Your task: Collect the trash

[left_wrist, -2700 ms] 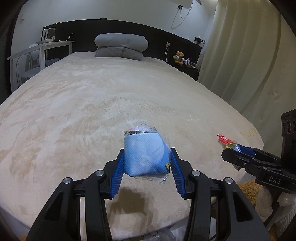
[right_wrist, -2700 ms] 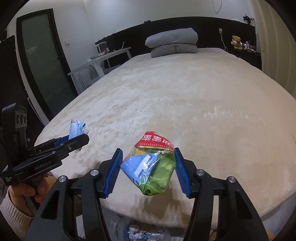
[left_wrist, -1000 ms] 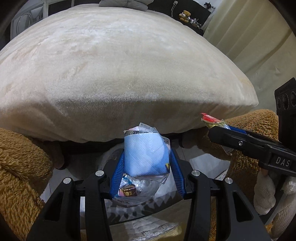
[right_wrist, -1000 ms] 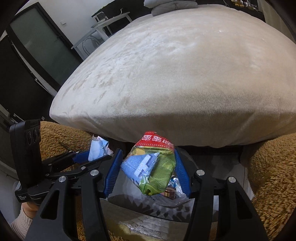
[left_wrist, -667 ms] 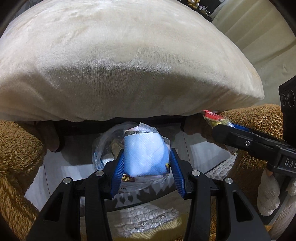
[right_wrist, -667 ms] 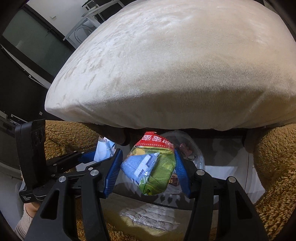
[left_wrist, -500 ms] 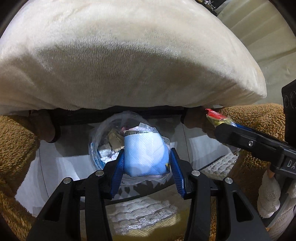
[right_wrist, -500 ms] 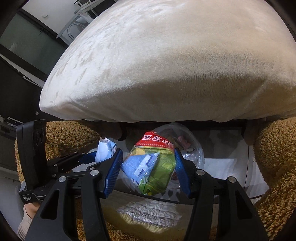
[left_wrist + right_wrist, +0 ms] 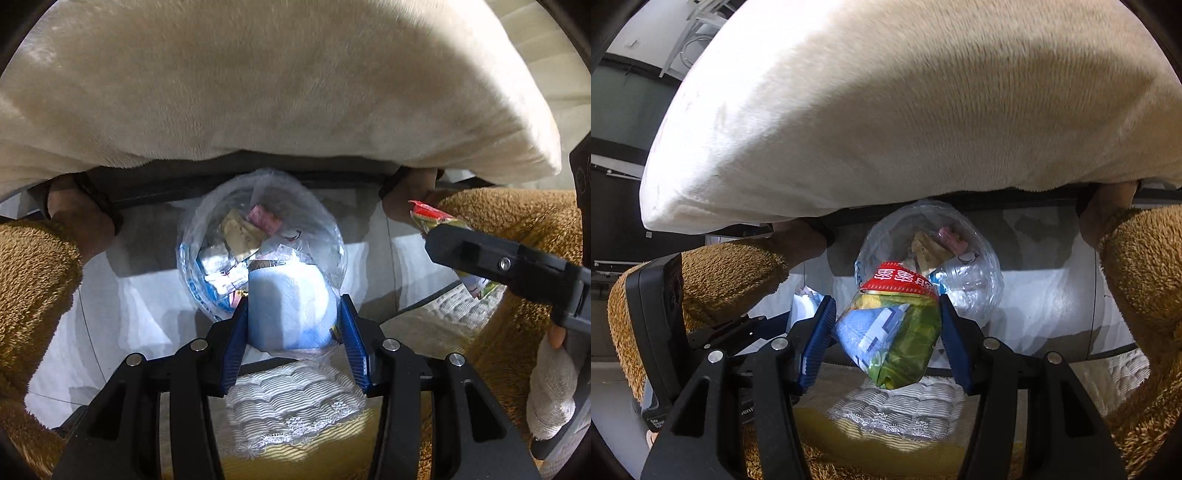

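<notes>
Pale glossy floor [image 9: 122, 306] under bag-lined trash bin [image 9: 207, 295], beside cream-blanketed bed [image 9: 258, 85].

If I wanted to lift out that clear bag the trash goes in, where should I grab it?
Probably take the clear bag by its open rim, coming straight down from above. The mouth faces up and stands wide, and the thin film there could bunch easily. Wrappers fill the lower part, so squeezing the sides might just crush them. The side away from the bed looks freest to reach.

Blue packet [image 9: 288, 310] hides bin bag [image 9: 207, 229] contents; bed [image 9: 258, 81] cropped.
</notes>
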Demonstrator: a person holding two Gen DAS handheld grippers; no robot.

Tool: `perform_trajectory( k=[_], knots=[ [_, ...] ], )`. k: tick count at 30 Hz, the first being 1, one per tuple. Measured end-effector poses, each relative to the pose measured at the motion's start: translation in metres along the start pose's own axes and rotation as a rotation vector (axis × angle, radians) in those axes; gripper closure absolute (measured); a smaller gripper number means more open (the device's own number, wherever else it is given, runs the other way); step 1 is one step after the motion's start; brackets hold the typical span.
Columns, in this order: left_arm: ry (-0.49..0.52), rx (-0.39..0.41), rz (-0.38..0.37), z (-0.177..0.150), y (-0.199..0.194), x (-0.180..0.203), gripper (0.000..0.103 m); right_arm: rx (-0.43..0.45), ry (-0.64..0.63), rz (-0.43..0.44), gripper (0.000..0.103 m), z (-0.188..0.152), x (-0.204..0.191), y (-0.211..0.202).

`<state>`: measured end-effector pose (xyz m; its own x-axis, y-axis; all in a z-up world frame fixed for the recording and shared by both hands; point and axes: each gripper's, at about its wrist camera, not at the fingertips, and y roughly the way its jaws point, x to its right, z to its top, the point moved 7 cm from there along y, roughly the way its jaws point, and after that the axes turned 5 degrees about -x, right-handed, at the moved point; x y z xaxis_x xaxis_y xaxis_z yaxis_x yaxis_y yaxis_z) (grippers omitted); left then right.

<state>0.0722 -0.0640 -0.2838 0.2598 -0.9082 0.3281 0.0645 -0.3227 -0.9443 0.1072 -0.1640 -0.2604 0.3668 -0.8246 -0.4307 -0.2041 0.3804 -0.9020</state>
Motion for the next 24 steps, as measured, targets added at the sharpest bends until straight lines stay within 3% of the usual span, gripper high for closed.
perform_trajectory(
  k=[11,13,14,24],
  knots=[
    [-0.019,-0.049,-0.035,-0.005,0.008,-0.003,0.056,-0.031,0.029,-0.037,0.046,0.003,0.008,0.008],
    [-0.024,-0.055,-0.017,-0.005,0.007,-0.003,0.046,-0.028,0.04,-0.039,0.038,0.004,0.008,0.005],
    [-0.03,-0.056,-0.011,-0.005,0.007,-0.003,0.033,-0.023,0.048,-0.041,0.033,0.004,0.01,0.004],
    [-0.047,0.017,-0.047,-0.001,-0.009,-0.005,0.032,0.021,0.047,0.0,0.033,0.004,0.011,-0.01]
  ],
)
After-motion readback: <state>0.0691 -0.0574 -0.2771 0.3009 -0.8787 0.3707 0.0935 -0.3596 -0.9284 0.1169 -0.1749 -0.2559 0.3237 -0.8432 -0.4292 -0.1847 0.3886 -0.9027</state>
